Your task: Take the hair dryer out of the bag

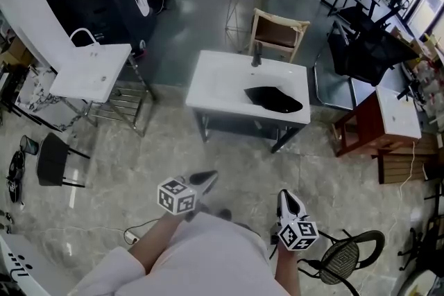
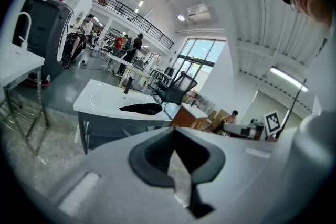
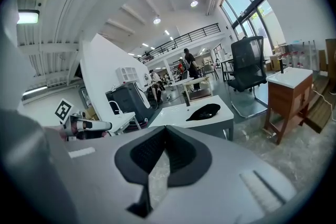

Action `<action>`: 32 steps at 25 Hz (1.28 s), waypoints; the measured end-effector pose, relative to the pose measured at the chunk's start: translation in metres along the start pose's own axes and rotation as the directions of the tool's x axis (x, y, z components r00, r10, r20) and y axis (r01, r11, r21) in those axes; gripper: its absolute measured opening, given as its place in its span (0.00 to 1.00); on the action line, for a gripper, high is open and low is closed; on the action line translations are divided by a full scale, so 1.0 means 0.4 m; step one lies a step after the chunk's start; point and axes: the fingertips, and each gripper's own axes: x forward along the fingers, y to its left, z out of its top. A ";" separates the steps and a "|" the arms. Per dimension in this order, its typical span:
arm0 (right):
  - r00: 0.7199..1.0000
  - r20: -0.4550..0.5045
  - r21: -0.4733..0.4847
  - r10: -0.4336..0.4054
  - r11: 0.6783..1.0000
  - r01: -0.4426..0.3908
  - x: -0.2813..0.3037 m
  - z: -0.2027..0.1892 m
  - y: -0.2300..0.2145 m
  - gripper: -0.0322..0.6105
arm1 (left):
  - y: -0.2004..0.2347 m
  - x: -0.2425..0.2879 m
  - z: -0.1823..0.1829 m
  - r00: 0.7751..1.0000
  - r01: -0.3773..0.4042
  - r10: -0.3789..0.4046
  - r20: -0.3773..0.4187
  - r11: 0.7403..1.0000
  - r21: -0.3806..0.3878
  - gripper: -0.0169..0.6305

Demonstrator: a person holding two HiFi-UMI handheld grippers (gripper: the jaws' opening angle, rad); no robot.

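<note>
A flat black bag lies on the right half of a white basin-top table in the middle of the room. No hair dryer shows. Both grippers hang low in front of me, well short of the table. My left gripper is shut with nothing in it, and so is my right gripper. The left gripper view looks over its closed jaws at the bag on the table. In the right gripper view the bag lies beyond the closed jaws.
A second white basin table stands at the left, with a black stool near it. A wooden chair is behind the main table. A black office chair and a brown cabinet are at the right, and a black chair by my right side.
</note>
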 end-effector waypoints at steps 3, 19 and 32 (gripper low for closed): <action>1.000 -0.019 -0.008 0.023 1.000 -0.023 -0.012 -0.024 -0.019 0.06 | -0.027 0.028 -0.028 1.000 0.002 -0.002 -0.010 1.000 -0.006 0.02; 0.999 -0.034 0.009 -0.004 1.000 0.004 0.020 -0.012 -0.122 0.06 | -0.009 0.172 -0.007 0.999 0.017 -0.018 -0.037 1.000 -0.024 0.02; 0.998 -0.016 0.045 -0.056 0.997 0.056 0.215 0.133 -0.264 0.06 | 0.119 0.401 0.174 0.997 0.060 -0.061 -0.045 0.998 -0.014 0.02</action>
